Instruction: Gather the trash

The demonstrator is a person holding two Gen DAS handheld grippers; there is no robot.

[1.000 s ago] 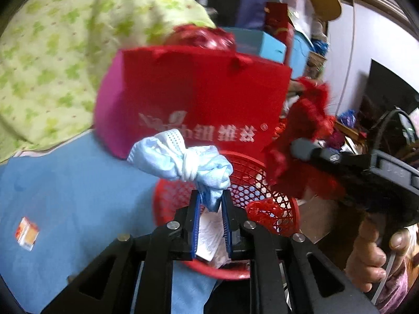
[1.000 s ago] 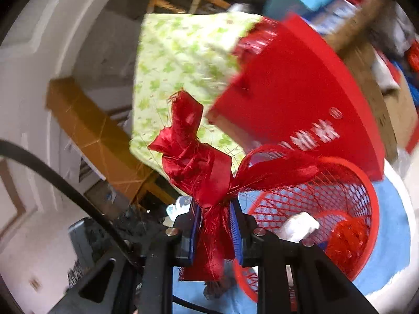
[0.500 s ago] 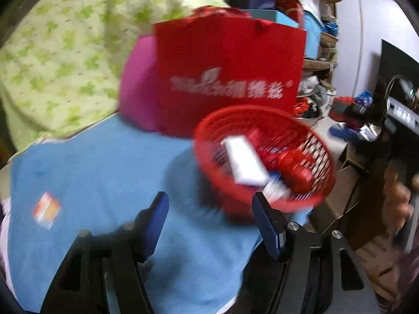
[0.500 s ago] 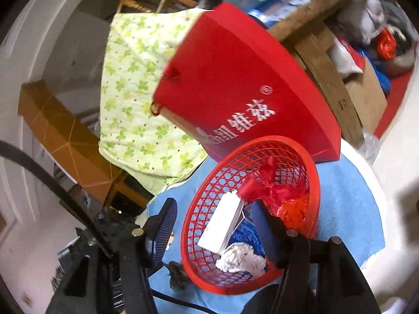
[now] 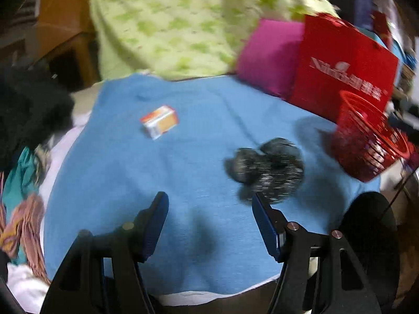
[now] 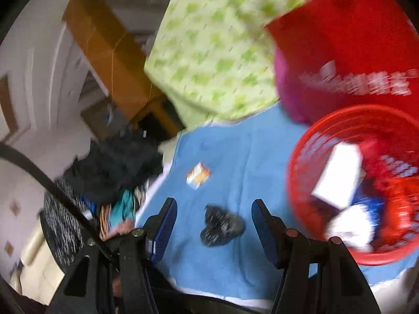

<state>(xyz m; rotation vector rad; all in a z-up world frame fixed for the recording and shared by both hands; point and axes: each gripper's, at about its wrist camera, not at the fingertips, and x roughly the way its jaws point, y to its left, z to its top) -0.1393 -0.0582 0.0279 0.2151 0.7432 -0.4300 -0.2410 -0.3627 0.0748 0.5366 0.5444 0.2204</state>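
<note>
On the cloth-covered table (image 5: 110, 172), well apart: a small carton (image 5: 159, 122) toward the far left, a crumpled dark wad (image 5: 264, 170) nearer and to its right, a mesh basket (image 5: 366, 144) at the right edge. In the basket (image 6: 309, 157), a flat box (image 6: 337, 175) leaning on other scraps. Behind the basket, a paper gift bag (image 5: 343, 70) upright; left of the bag and touching it, a cushion (image 5: 269, 57). Behind both, a patterned sheet (image 5: 188, 21) draped. Off the table's left edge, heaped clothes (image 5: 23, 120).
</note>
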